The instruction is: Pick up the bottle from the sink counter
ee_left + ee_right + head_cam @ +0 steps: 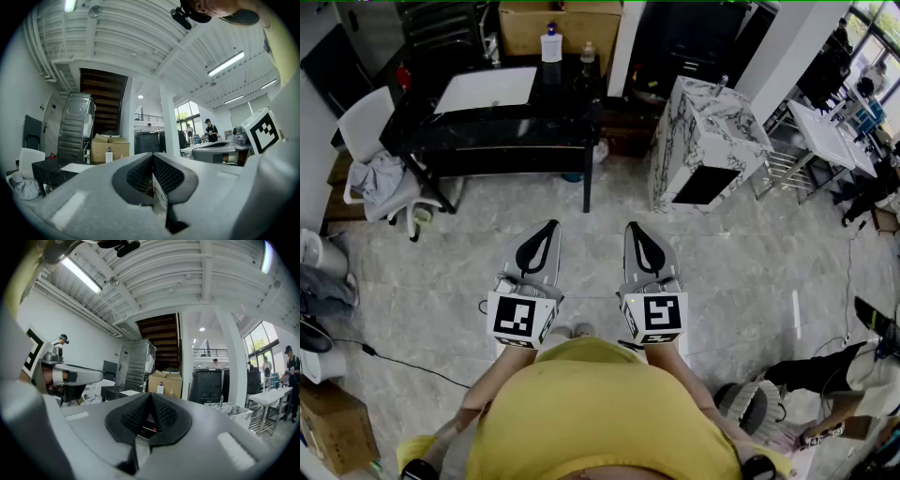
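Left gripper (550,228) and right gripper (633,228) are held side by side, low in front of a person in a yellow shirt (591,412). They are over bare marbled floor, and both point toward the furniture ahead. Each gripper's own view shows its ribbed black pads pressed together at the tip with nothing between them.

Each gripper carries a cube with a black-and-white square marker (514,317) and no words. In the left gripper view, a white printed strip (160,190) sits in the hollow behind the pads, its print too fine to read.

The marble sink counter (708,127) stands ahead and to the right, well away from both grippers. A slim upright thing (724,84) stands at its far edge. It may be the bottle but is too small to be sure.

A white bottle with a blue cap (551,44) stands on the black table (511,127), just in front of a cardboard box (562,23). A smaller bottle (588,53) is beside it. Neither label can be read.
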The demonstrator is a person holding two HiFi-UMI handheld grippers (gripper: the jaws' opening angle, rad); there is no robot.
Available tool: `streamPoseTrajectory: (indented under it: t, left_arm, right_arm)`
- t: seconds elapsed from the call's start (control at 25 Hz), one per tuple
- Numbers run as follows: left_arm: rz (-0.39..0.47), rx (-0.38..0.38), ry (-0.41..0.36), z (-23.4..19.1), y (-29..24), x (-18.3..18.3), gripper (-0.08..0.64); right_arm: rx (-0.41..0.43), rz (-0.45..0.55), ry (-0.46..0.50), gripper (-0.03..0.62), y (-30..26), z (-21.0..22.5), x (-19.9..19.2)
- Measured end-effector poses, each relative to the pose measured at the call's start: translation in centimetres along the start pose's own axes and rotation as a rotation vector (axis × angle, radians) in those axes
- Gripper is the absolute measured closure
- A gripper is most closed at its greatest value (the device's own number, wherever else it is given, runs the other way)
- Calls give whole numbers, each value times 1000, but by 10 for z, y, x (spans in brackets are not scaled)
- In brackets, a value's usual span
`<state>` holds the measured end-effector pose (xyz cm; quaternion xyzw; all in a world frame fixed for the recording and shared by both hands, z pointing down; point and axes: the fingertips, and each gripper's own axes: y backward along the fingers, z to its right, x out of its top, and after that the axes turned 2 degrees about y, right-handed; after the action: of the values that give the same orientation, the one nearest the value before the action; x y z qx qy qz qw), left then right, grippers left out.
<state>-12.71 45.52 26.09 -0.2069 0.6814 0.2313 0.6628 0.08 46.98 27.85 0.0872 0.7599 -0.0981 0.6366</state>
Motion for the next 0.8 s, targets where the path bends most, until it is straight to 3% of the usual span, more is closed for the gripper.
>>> streamPoseTrajectory:
  t: [0.28,0.56,0.8]
  left_arm:
    - [-9,6,0,8,-10,-10,555]
    - [-27,14,-3,-12,-44,-20,554]
    - [-43,-17,17,-48,-92,-38,453]
  right_arm:
    - [15,9,-37,592,-1,10,-11]
    - [20,2,-42,592,-32,24,-20]
    - [22,-23,-43,592,-93,33,-38]
